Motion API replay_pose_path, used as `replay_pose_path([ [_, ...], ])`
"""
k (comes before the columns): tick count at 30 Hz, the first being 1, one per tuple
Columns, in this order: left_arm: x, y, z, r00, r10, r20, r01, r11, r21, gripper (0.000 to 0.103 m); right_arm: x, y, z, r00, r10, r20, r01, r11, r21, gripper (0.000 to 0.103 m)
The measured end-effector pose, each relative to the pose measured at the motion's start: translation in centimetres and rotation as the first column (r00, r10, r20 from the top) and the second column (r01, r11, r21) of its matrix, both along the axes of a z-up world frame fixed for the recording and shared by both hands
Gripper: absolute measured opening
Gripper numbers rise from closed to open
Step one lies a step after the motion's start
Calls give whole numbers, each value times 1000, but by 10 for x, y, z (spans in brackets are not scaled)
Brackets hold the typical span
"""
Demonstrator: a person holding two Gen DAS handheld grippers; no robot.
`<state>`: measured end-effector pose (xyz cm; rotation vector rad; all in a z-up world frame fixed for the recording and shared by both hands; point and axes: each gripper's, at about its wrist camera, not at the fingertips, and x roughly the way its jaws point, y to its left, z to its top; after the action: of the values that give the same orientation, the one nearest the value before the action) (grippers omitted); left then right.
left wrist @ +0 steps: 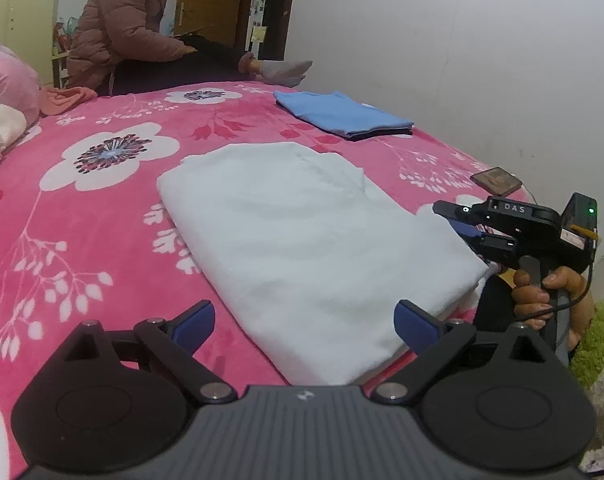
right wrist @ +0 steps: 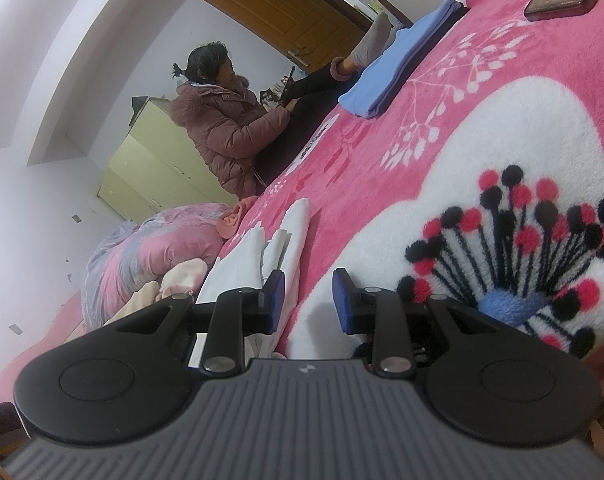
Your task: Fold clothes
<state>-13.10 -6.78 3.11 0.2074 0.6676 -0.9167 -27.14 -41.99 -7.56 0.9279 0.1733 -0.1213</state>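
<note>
A folded white cloth [left wrist: 302,240] lies mid-frame on the pink floral bed [left wrist: 101,240]; left gripper [left wrist: 304,316] jaws apart, right gripper [right wrist: 308,300] jaws narrowly apart, empty.

Folded garment [left wrist: 302,240] on the blanket [left wrist: 101,240] — folded stack [left wrist: 342,114] behind it.

Left gripper [left wrist: 304,322] fingers spread wide; right gripper [right wrist: 308,300] fingers narrowly parted, empty.

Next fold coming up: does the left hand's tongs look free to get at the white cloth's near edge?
Probably yes: the left tongs stand open right over the white cloth, nothing between.
</note>
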Motion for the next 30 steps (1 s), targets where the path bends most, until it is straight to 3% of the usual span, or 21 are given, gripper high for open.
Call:
replay_pose_path([
  [10,23,-23,11,991,132,2,-132,991,32,103,1,2,2,1000,4,-10,-4,1000,-6,25],
  [13,21,-46,3,984,156,89,-169,971,167,103,4,4,5,999,1,-37,-2,1000,-29,25],
  [15,22,-55,-2,980,170,103,-189,959,213,103,6,7,8,998,-4,-61,1,999,-47,25],
  [20,35,-65,-6,976,217,29,-218,942,256,103,15,17,29,988,-17,-153,-3,992,-129,26],
  [22,41,-65,-7,971,240,8,-233,933,274,103,17,23,48,988,-11,-151,-15,985,-170,27],
  [26,50,-61,-13,957,287,-46,-263,924,279,103,27,41,90,991,49,-124,-82,959,-272,27],
  [30,53,-59,-19,946,313,-82,-279,918,281,103,49,78,115,978,99,-183,-173,875,-452,27],
])
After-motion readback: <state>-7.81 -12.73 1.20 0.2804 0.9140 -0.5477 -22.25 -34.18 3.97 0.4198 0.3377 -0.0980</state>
